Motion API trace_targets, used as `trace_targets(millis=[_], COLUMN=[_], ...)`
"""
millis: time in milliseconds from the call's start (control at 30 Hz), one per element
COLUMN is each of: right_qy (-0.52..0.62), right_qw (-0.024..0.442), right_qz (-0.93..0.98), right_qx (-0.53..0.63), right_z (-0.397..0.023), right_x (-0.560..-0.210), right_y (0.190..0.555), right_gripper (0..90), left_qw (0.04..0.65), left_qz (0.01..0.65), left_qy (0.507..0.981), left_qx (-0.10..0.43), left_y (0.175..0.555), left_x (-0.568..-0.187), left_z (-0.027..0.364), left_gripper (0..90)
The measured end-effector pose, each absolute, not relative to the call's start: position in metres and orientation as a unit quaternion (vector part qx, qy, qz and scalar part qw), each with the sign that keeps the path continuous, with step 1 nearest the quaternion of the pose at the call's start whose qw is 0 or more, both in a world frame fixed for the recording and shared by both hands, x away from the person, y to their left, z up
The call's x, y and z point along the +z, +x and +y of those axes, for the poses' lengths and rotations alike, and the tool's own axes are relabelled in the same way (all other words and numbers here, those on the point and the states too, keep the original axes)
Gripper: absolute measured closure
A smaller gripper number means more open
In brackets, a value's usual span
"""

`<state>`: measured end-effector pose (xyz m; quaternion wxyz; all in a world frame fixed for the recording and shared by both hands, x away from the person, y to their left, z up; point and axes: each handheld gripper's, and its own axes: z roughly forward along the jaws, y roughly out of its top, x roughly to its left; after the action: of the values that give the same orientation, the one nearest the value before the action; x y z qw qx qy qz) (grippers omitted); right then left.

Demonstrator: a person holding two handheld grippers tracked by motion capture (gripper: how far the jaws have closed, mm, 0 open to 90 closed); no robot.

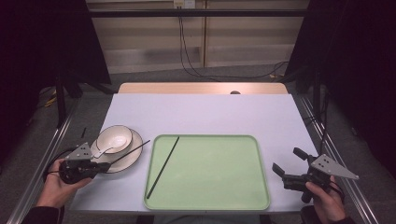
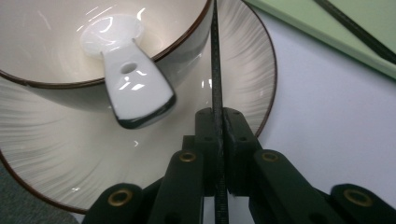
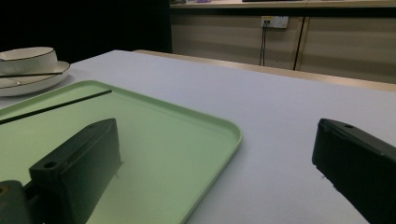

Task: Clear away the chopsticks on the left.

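Left hand-held gripper (image 2: 218, 140) clamped on chopstick (image 2: 215, 70) over plate (image 2: 247, 60), lower left; right hand-held gripper (image 1: 290, 164) apart, idle. Other chopstick (image 1: 163, 166) already on tray (image 1: 261, 196).

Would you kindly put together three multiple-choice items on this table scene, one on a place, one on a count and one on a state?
1. Where does the white spoon lie?
A. On the green tray
B. In the bowl on the plate
C. On the bare table

2. How many black chopsticks are in view?
A. One
B. Two
C. Four

3. How do the jaws of the left tool stand?
A. Wide open over the bowl
B. Shut on the spoon
C. Shut on a chopstick

Answers:
1 B: the spoon rests in the bowl, which sits on the plate.
2 B: one chopstick lies on the green tray, and the other chopstick crosses the plate.
3 C: in the left gripper view, both pads press on the chopstick above the plate, while the right tool stands open.
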<state>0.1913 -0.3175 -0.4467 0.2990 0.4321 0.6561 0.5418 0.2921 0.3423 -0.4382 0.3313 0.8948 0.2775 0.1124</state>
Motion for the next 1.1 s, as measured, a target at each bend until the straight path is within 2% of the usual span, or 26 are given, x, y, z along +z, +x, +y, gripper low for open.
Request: trace_targets(millis=[400, 833, 1100], right_qy=[0.432, 0.431, 0.429], right_qw=[0.300, 0.299, 0.300], right_qz=[0.656, 0.656, 0.657], right_qx=[0.542, 0.543, 0.542], right_z=[-0.318, -0.317, -0.318], right_x=[-0.447, -0.447, -0.446], right_y=[0.191, 0.192, 0.191], right_gripper=[0.5, 0.5, 0.5], left_qw=[0.363, 0.403, 0.404], left_qz=[0.300, 0.322, 0.348], left_qy=[0.876, 0.853, 0.841], left_qx=[0.104, 0.078, 0.092], left_y=[0.274, 0.263, 0.259], left_x=[-0.430, -0.422, -0.421], left_z=[0.340, 0.310, 0.299], left_gripper=[85.8, 85.7, 85.8])
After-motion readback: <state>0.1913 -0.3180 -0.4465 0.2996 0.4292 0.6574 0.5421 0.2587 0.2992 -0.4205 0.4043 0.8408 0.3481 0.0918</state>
